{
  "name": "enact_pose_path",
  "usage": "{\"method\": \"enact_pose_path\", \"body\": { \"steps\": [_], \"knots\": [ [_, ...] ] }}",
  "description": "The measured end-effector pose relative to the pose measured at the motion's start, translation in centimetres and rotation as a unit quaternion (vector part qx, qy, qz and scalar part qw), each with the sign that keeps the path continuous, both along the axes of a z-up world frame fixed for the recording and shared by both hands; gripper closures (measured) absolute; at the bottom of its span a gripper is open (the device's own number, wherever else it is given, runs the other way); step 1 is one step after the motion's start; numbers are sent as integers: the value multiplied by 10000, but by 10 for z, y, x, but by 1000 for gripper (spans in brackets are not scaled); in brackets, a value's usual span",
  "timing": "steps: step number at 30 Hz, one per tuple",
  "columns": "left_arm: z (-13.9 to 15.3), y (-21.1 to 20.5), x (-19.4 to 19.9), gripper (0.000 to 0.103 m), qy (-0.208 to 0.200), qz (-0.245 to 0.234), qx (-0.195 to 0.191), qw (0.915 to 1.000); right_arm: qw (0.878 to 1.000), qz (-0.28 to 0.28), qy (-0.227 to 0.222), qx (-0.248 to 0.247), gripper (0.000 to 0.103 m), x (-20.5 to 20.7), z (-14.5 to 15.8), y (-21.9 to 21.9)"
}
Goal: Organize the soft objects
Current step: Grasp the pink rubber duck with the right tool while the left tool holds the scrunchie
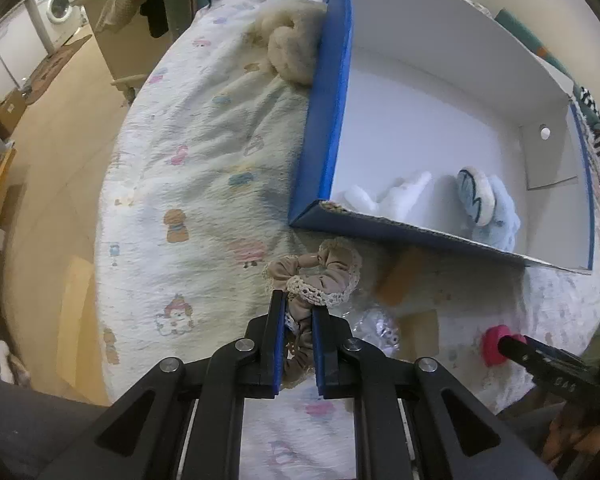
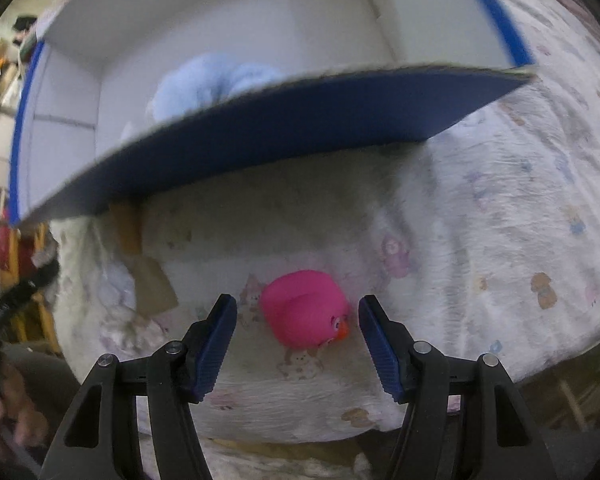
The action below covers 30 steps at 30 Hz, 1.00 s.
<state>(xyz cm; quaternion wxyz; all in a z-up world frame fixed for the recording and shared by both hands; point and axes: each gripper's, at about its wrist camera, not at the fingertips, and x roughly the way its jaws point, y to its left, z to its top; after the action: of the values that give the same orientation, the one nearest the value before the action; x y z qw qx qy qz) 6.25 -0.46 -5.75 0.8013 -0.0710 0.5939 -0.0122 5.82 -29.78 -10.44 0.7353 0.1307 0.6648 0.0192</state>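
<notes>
1. The left gripper [image 1: 299, 312] was clamped nearly shut on a beige lace-trimmed scrunchie [image 1: 320, 276], w/ the fabric bunched between the blue pads. The scrunchie hung at the near edge of the blue box [image 1: 332, 100], just outside its near wall.
2. Good next step, I'd say: lift it clear of that near wall, then carry it over the white floor of the box before letting go. A snag on the cardboard rim looked possible.
3. The right gripper [image 2: 298, 328] stood wide open, holding nothing. The pink rubber duck [image 2: 306, 308] lay on the patterned bedspread [image 2: 500, 208] between its fingers, not touching either pad, closer to the right one.
4. To grab the duck well it prob. needed to come lower and centre on the body, squeezing the sides, not the beak.
5. Inside the box, near end, sat a light blue plush [image 1: 486, 200] and a white fluffy item [image 1: 396, 192]. A cream fuzzy thing [image 1: 288, 48] lay outside, against the box's left wall, far end.
</notes>
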Motion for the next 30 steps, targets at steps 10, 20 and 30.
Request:
{"method": "enact_pose_path", "body": {
  "steps": [10,20,30],
  "knots": [
    [-3,-3,0,92,26,-85,132,9999,9975,398,240,-541,40,9,-28,29],
    [-7,-4,-3,92,38,-144,313,9994,9980,418,-290,-364,53,3,-5,44],
    [-1,-1,-8,92,-71,-170,426,9989,9957,604,-674,-196,53,-6,12,64]
  ]
}}
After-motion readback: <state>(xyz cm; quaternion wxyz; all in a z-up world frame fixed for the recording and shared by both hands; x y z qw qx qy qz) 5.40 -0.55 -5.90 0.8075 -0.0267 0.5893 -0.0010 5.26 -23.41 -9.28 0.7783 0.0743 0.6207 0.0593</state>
